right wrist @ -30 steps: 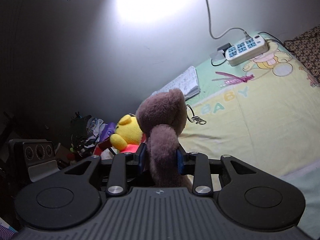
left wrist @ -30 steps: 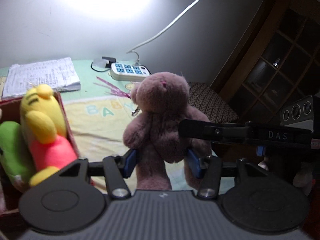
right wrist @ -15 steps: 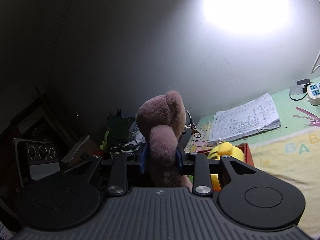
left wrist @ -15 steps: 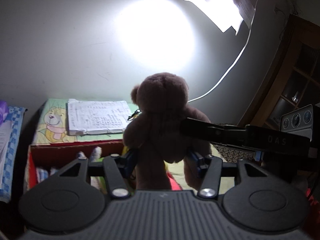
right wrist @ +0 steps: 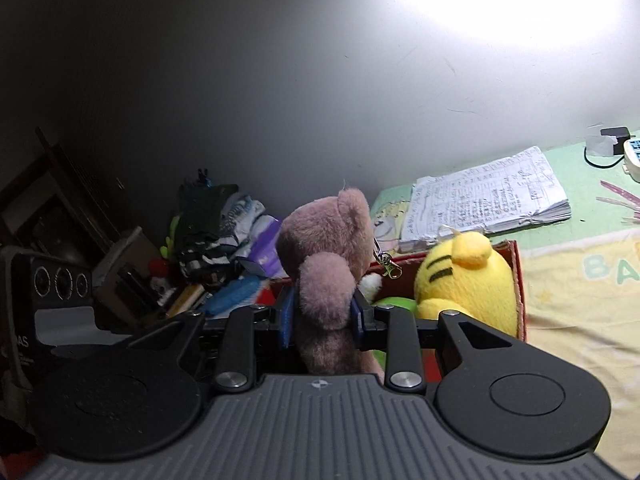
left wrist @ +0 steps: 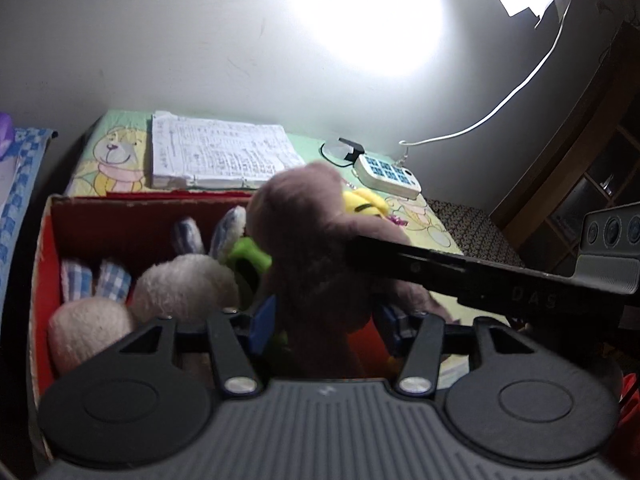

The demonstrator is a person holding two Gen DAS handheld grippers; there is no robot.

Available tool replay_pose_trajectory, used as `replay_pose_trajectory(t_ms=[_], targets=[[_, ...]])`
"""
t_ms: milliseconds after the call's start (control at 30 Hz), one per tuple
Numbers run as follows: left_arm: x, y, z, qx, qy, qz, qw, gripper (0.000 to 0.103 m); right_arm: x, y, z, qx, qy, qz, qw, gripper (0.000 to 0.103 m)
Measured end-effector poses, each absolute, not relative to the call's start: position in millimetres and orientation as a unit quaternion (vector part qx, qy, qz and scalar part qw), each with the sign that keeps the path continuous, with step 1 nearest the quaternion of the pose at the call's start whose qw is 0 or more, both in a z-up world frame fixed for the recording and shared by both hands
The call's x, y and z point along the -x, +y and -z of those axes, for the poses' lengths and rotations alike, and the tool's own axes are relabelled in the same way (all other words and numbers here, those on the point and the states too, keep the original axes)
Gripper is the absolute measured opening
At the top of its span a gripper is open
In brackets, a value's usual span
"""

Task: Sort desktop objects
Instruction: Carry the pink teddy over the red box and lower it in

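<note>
Both wrist views close above red box [left wrist: 120, 216]

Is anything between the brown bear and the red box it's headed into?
Only soft toys: the brown bear hangs over the open red box, where white plush bunnies and a yellow plush already sit.

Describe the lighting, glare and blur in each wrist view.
Left wrist: blown-out glare on the wall; the brown teddy bear is motion-blurred, the red box dim. Right wrist: glare at top right, the left side falls into deep shadow; the bear looks sharp; fisheye bends both views.
</note>
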State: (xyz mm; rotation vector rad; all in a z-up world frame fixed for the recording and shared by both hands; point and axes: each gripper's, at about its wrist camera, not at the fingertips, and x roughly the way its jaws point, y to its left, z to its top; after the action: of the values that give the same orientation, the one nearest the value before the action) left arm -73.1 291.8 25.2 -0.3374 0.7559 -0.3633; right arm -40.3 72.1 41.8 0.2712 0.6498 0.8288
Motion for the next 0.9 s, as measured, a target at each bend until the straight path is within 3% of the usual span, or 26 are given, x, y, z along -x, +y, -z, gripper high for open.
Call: replay_pose_trajectory(t_ms=[33,467,900], targets=[[69,292,-20,0.163,0.369,0.175,0.898,0.054,39,72,-37,-0.127,0.312,-0.388,0.858,0.023],[75,310,-15,0.144,0.383,0.148,0.9,0.06,39,75,-10,-0.223,0.315,-0.353,0.852,0.023],[65,302,-6,0.121,0.384,0.124,0.907,0.061,43,75,-1,-0.173,0.313,-0.329,0.874,0.022]])
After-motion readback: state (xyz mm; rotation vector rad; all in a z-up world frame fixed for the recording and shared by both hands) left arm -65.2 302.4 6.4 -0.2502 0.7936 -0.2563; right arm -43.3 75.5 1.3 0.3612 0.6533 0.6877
